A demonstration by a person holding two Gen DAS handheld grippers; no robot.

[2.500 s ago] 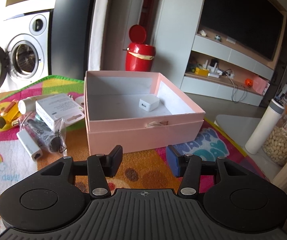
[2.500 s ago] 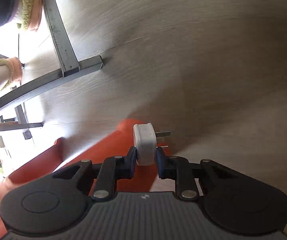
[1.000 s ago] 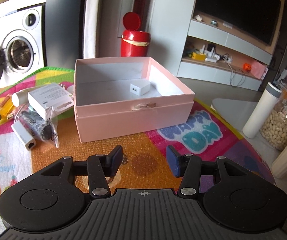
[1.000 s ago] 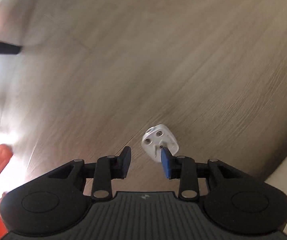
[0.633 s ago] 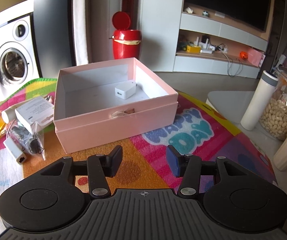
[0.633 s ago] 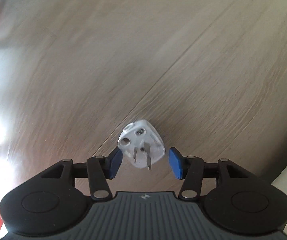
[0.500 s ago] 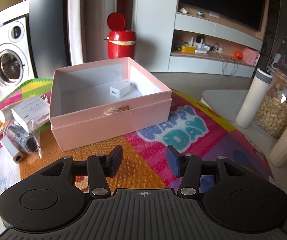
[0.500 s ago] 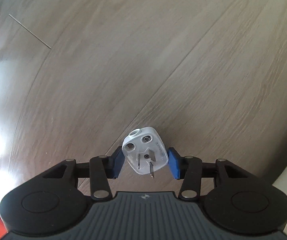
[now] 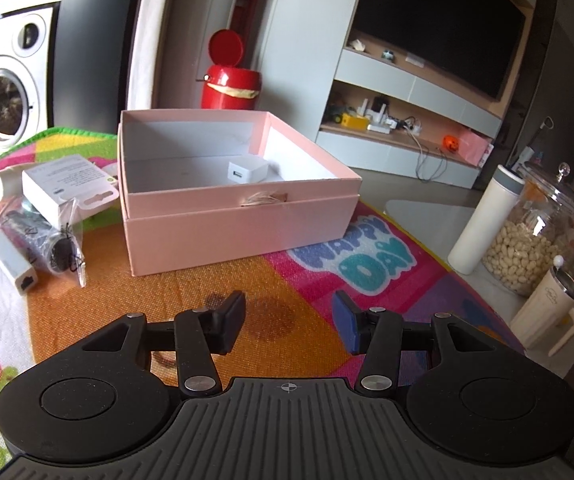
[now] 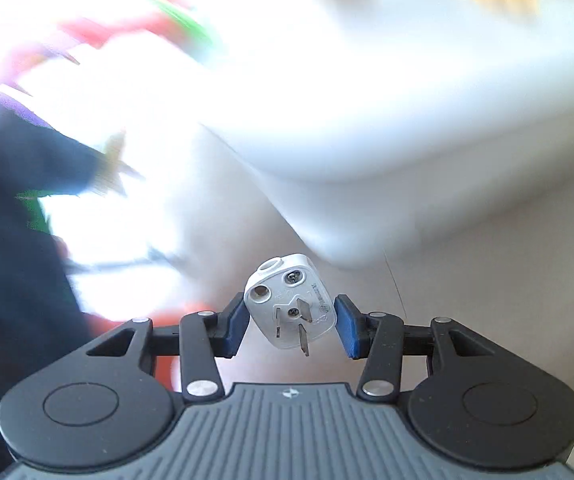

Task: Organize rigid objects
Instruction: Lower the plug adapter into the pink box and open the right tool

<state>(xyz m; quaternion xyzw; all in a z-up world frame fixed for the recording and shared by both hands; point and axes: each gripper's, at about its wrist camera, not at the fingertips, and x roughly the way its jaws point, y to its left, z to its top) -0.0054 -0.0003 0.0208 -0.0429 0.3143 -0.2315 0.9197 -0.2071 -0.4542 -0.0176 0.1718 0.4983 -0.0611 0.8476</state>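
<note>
pink box point(image 9: 239, 216) open on the mat, bare mat in front of it, left gripper point(image 9: 289, 322) spread wide there with nothing in it, right gripper point(image 10: 289, 326) pinching a white plug point(image 10: 289, 300), background blurred

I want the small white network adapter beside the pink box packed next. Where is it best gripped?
Take the white adapter across its two long flat sides, near mid-length, coming from above with the open left gripper. It lies flat on the mat, port end toward the camera; the bagged black item crowds one side.

Our left gripper point(image 9: 290, 322) and right gripper point(image 10: 290, 324) are black, with ribbed grey bases, round side discs, silver screws, blue finger pads point(image 10: 346, 332) and a small crosshair mark.
</note>
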